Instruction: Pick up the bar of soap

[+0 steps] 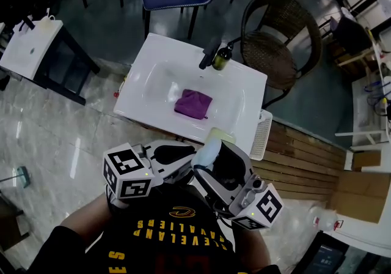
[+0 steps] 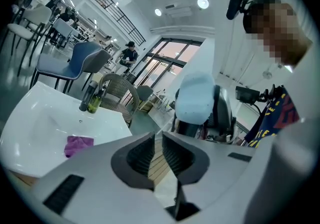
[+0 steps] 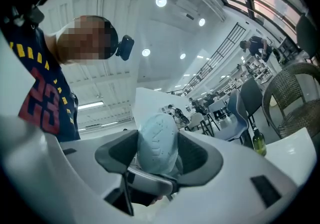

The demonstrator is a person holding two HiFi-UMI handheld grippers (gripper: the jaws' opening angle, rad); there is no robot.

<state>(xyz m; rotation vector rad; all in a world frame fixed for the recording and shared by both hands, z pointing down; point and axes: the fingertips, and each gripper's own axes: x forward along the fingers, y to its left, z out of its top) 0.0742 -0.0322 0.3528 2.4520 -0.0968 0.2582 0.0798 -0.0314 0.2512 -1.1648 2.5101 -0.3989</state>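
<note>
The soap is clamped between the right gripper jaws, held off the sink's near edge. The left gripper jaws are nearly together and empty.

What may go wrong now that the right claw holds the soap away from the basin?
1. The right claw grips the rounded soap bar with much of it sticking out beyond the pads, so it may slip out and drop on the tiled floor.
2. The left claw is very near the soap bar and may knock it loose.
</note>
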